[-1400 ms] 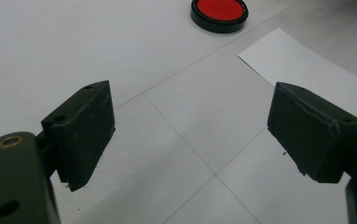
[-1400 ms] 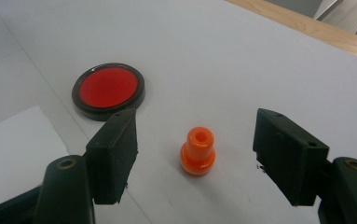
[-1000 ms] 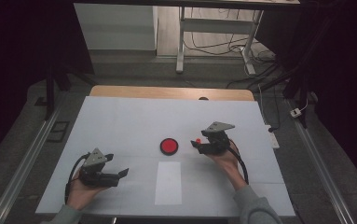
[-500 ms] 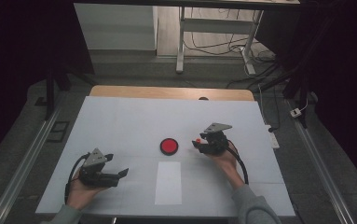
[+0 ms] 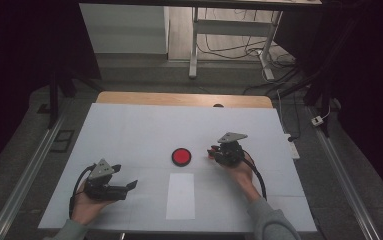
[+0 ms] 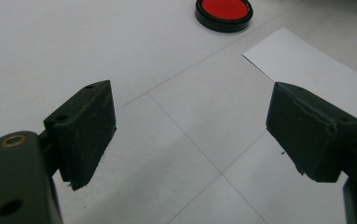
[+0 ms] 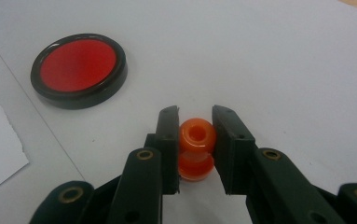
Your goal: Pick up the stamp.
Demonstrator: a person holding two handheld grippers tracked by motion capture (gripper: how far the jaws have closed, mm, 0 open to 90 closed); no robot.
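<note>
A small orange spool-shaped piece sits on the white table between the pads of my right gripper. Its jaws have just been closing and now press on the piece from both sides. In the high view the right gripper points left, with the orange piece at its tip, just right of a red disc with a black rim. The red disc lies apart from the jaws. My left gripper rests at the near left, jaws wide and open over bare table.
A white paper sheet lies flat in front of the red disc, between the two hands. The white table mat stretches away behind. Metal rails run along both sides of the table.
The right gripper's jaws have drawn together onto the orange piece, and the hand shifted slightly. The left hand and the red disc stayed put.
</note>
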